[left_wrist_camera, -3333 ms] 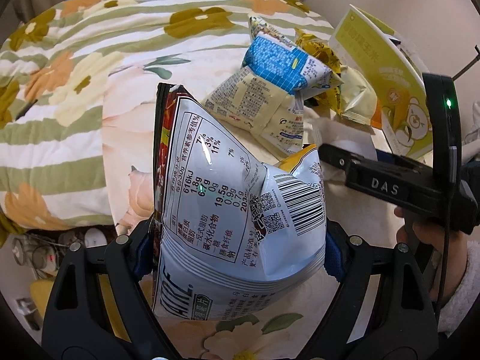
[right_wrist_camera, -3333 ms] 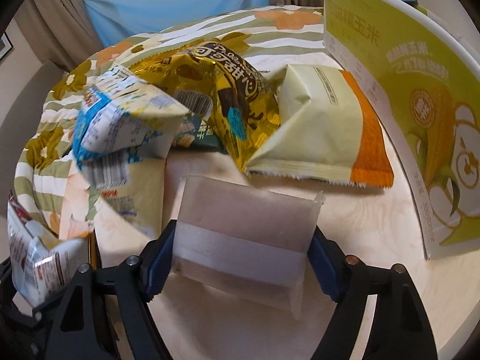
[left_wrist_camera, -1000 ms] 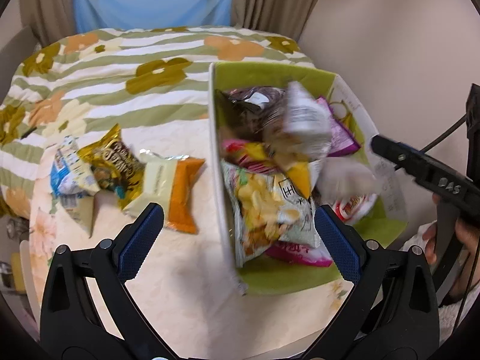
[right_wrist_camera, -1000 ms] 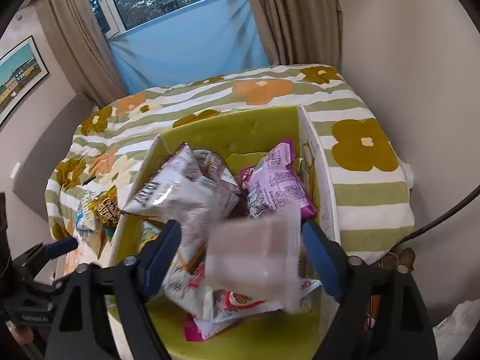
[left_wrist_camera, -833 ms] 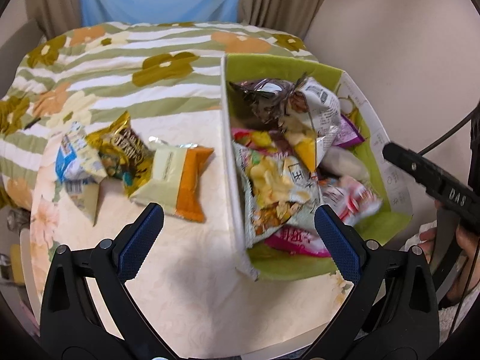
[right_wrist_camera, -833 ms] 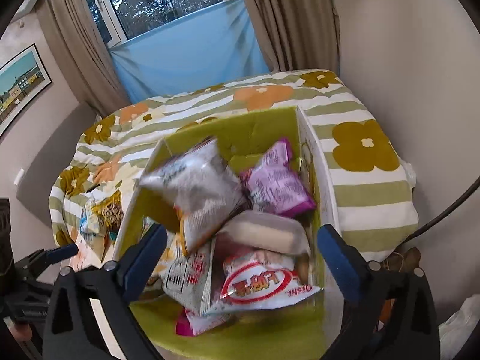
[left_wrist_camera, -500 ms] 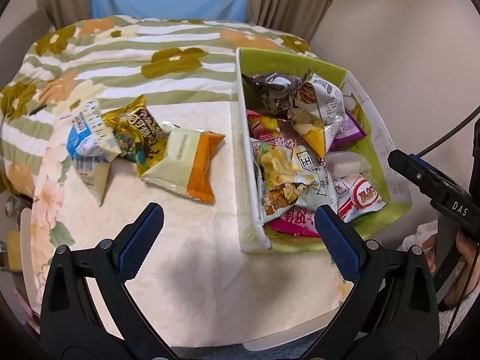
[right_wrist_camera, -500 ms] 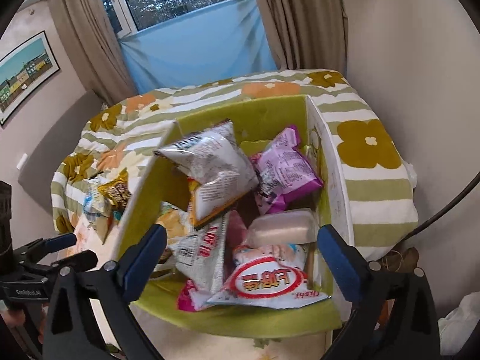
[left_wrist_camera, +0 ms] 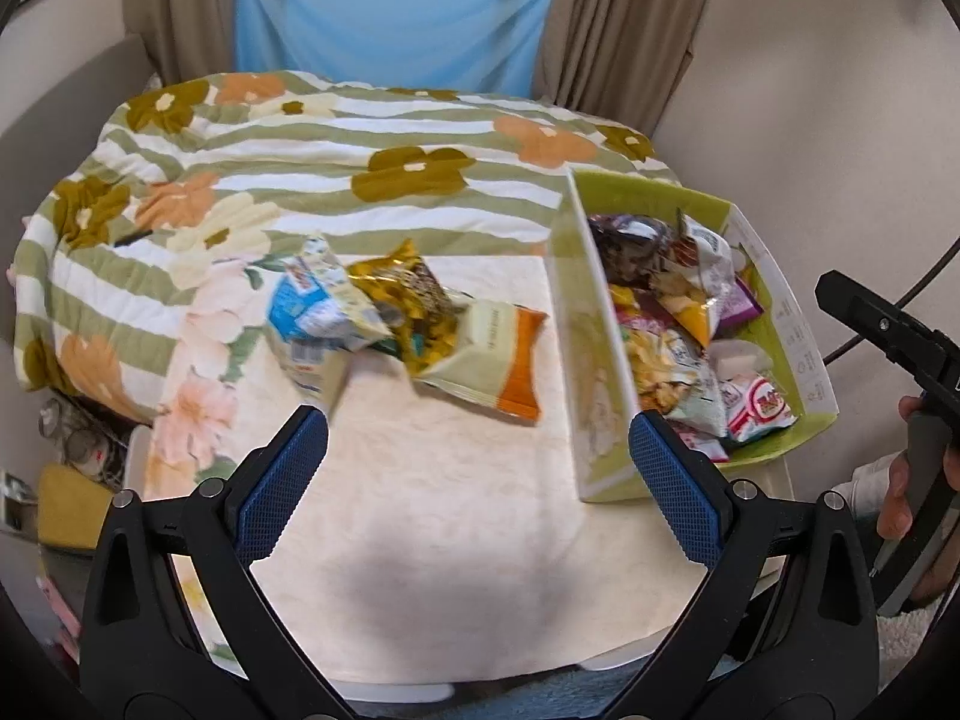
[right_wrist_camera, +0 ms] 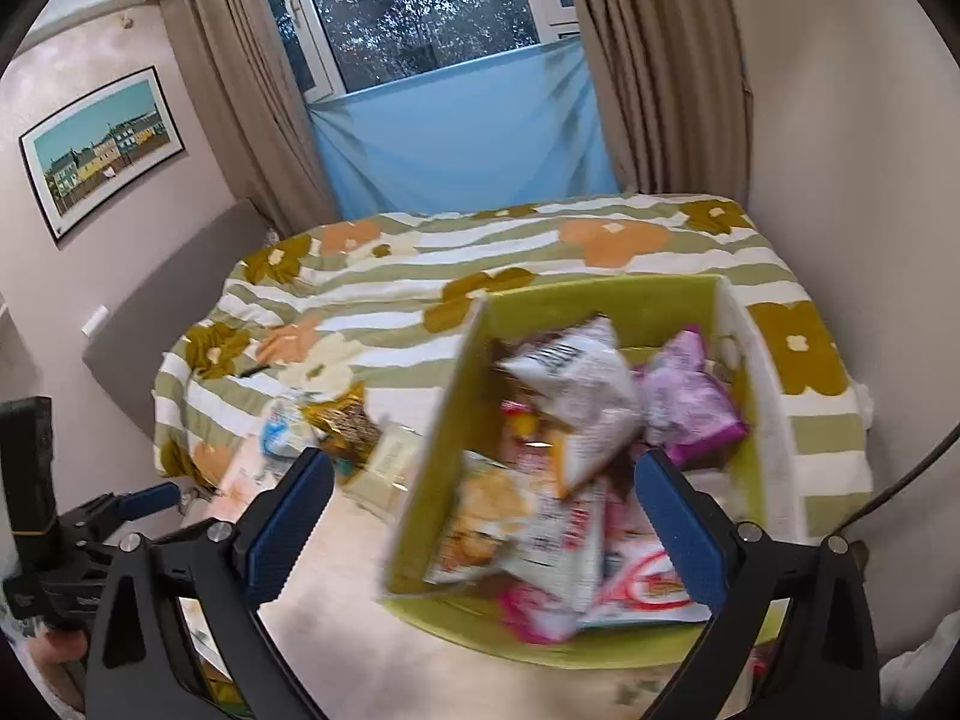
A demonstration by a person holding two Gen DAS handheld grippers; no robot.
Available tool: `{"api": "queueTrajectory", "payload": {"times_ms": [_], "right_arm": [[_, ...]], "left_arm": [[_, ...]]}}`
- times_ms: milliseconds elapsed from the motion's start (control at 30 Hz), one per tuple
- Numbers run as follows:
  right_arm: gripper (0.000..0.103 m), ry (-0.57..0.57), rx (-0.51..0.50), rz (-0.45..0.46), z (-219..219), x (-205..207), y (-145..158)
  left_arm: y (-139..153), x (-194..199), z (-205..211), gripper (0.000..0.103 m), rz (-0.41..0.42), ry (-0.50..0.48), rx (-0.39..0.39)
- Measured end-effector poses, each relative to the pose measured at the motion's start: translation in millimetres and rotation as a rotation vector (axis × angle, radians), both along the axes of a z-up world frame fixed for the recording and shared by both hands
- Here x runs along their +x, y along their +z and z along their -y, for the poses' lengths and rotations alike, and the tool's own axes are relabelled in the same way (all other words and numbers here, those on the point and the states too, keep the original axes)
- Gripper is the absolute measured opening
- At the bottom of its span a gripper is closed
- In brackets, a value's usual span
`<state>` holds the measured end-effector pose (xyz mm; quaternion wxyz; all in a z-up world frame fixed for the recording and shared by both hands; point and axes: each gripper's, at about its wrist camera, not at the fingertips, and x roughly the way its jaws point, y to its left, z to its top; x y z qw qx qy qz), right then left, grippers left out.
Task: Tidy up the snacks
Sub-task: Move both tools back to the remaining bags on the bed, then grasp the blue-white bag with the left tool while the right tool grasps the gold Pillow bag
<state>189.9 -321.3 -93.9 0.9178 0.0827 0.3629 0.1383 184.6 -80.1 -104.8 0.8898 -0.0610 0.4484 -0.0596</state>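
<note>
Left hand-held gripper [left_wrist_camera: 479, 456]: low centre of the left wrist view, jaws wide, nothing between the blue pads, only bare bench behind the gap.
Blue bag [left_wrist_camera: 312, 312]: left of centre in the left wrist view, lying on the bench [left_wrist_camera: 450, 540], partly over a pale packet.
Gold bag [left_wrist_camera: 402, 294]: just right of the blue bag, touching it, crumpled.
Cream-and-orange bag [left_wrist_camera: 492, 360]: centre of the left wrist view, flat on the bench, its left end under the gold bag, near the box but apart from it.
Box [left_wrist_camera: 591, 360]: right of centre in the left wrist view, green inside with white walls, standing on the bench's right part, open at the top, full of snacks.
Snacks in the box: white bag [right_wrist_camera: 576, 384] on top toward the far side; purple bag [right_wrist_camera: 690, 402] to its right against the far right wall; chip bag [right_wrist_camera: 480, 516] at the near left; red-and-white packet [right_wrist_camera: 648, 588] at the near right. Much of this is motion-blurred.
Right hand-held gripper [right_wrist_camera: 477, 519]: low centre of the right wrist view, above the box's near left corner, jaws spread wide and empty.
Bed [left_wrist_camera: 300, 150]: upper half of both views, striped cover with flowers, behind the bench.
Person's hand [left_wrist_camera: 900, 498]: right edge of the left wrist view, on the right gripper's handle.
</note>
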Motion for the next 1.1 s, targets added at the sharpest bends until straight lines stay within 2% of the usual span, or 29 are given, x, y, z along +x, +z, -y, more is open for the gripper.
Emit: {"api": "queueTrajectory", "payload": {"times_ms": [167,367,567,933,1100], "right_arm": [[0.1,-0.023,-0.072,0.053,-46,5,9],[0.1,-0.03,-0.015,0.01,-93,30,3],[0.1,-0.027,-0.051,-0.034,-142,52,-12],[0.1,-0.095,-0.092,-0.214,-182,98,-75],[0.1,-0.098,-0.161,-0.276,-193,109,-100]], "left_arm": [[-2,13,-39,0.1,-0.001,-0.016,0.012],[-17,41,-81,0.1,-0.025,-0.064,0.016],[-40,71,-111,0.1,-0.059,-0.137,0.037],[-107,130,-126,0.1,-0.123,-0.379,0.103],[-134,153,-121,0.1,-0.13,-0.468,0.117]]}}
